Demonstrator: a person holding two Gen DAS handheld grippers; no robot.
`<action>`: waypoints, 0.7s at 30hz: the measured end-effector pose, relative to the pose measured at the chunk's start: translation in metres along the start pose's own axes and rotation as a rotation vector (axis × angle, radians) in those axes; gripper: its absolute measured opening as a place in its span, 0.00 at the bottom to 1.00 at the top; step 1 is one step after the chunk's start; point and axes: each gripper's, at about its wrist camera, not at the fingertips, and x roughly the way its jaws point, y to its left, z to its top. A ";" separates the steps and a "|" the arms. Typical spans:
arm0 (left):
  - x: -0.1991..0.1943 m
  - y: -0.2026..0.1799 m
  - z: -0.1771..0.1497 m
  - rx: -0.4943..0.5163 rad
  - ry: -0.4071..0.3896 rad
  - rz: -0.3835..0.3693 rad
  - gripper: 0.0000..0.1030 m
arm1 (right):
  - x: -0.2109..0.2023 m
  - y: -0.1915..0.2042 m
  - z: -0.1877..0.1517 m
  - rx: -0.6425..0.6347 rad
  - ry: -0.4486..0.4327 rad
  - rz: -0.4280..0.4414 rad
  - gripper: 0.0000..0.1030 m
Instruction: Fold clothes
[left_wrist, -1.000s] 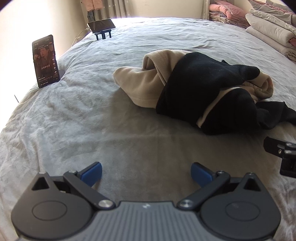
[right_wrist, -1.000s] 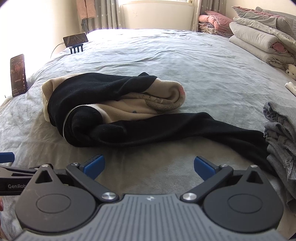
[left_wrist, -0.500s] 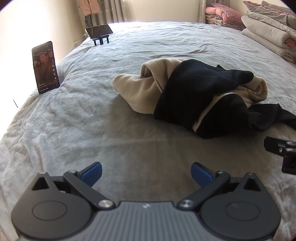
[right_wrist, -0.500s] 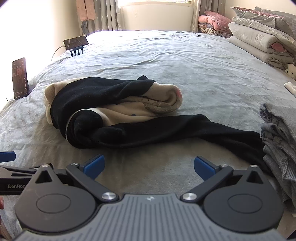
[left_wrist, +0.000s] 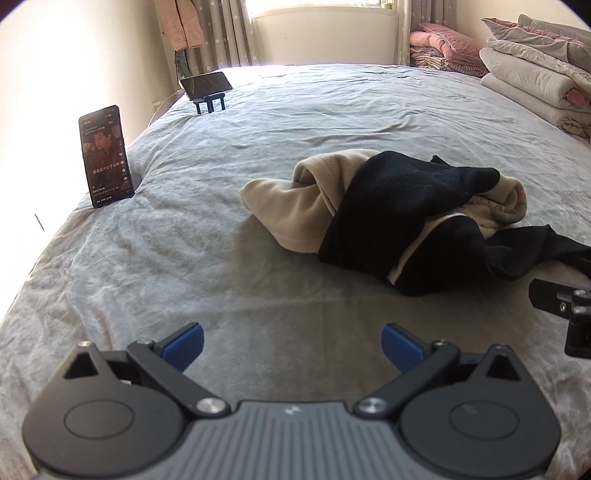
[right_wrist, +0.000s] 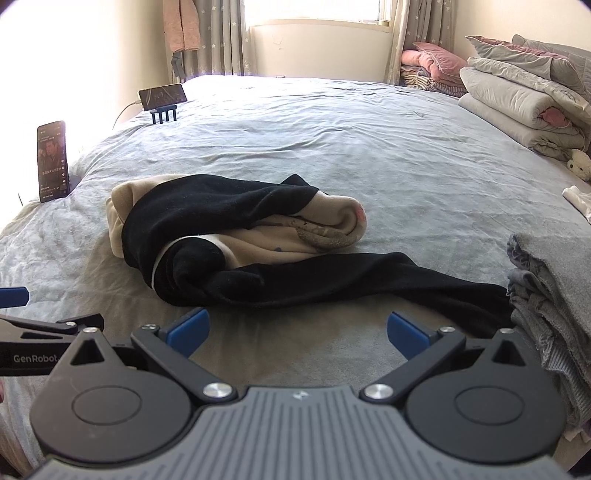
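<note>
A crumpled beige and black garment (left_wrist: 391, 218) lies in a heap on the grey bed (left_wrist: 258, 122). It also shows in the right wrist view (right_wrist: 229, 236), with a long black sleeve (right_wrist: 417, 284) trailing right. My left gripper (left_wrist: 291, 345) is open and empty, held above the bed short of the heap. My right gripper (right_wrist: 297, 334) is open and empty, just before the heap's near edge. Part of the right gripper's body (left_wrist: 565, 310) shows at the right edge of the left wrist view.
A lit phone (left_wrist: 105, 155) stands upright at the bed's left edge, and a second phone (left_wrist: 207, 83) rests on a stand farther back. Folded grey clothes (right_wrist: 550, 295) are stacked at the right. Rolled quilts (right_wrist: 524, 99) lie at the far right.
Both grippers have pulled back and tilted up a little, so the heap sits lower and farther in both views. Both stay open. The garment has not moved.
</note>
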 end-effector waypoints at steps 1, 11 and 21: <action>0.000 0.000 0.000 -0.001 0.001 0.001 1.00 | 0.000 0.001 0.000 -0.003 0.000 0.004 1.00; 0.005 0.003 -0.001 -0.006 0.014 0.008 1.00 | 0.005 0.003 -0.001 -0.009 0.007 0.000 1.00; 0.006 0.003 -0.001 -0.003 0.019 0.006 1.00 | 0.006 0.004 -0.003 -0.014 0.013 0.001 1.00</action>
